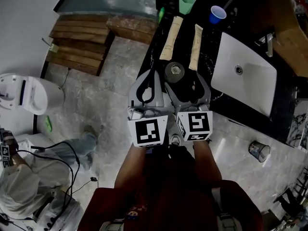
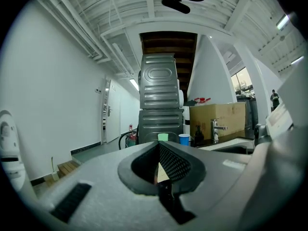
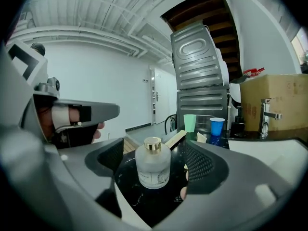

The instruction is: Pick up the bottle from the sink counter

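A small frosted glass bottle (image 1: 174,72) with a gold cap stands upright on the black sink counter (image 1: 211,37). My right gripper (image 1: 185,76) is open, its jaws on either side of the bottle (image 3: 153,165) with a gap on each side. In the right gripper view (image 3: 156,146) nothing presses on the glass. My left gripper (image 1: 153,71) hangs just left of the bottle, jaws shut and empty. The left gripper view (image 2: 160,146) shows its tips together.
Two long beige packets (image 1: 172,37) lie on the counter beyond the bottle. Behind them stand a green cup (image 1: 186,3) and a blue cup (image 1: 217,14). A white sink (image 1: 243,73) with a faucet (image 1: 266,42) lies to the right. Wooden steps (image 1: 79,44) are on the floor at the left.
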The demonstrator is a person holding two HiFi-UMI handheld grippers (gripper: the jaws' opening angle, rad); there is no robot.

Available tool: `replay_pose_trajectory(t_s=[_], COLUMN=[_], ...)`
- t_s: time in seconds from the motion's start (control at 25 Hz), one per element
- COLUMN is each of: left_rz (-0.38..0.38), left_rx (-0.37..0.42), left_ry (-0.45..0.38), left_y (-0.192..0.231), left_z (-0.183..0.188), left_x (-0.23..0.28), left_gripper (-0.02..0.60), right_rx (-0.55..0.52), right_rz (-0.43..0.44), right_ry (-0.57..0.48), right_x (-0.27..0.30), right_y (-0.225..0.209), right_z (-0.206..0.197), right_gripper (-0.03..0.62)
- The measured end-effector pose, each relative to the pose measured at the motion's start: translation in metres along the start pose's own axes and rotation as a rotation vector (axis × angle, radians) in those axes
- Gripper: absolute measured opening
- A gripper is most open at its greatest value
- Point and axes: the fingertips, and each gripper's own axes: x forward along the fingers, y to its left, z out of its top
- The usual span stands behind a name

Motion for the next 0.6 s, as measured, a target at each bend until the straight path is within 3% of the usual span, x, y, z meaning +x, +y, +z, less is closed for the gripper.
replay_pose_trajectory(t_s=[0.6], left_rz=[-0.033], left_rx=[-0.006], left_ry=[0.051], left_y=[0.021], left_z=[-0.023], left_x=[0.019], left_gripper=[0.003], right_rx=[0.054], right_rz=[-0.036], right_ry=[0.099], right_x=[0.036], right_y=[0.002], right_z=[-0.037], right_gripper=[0.434])
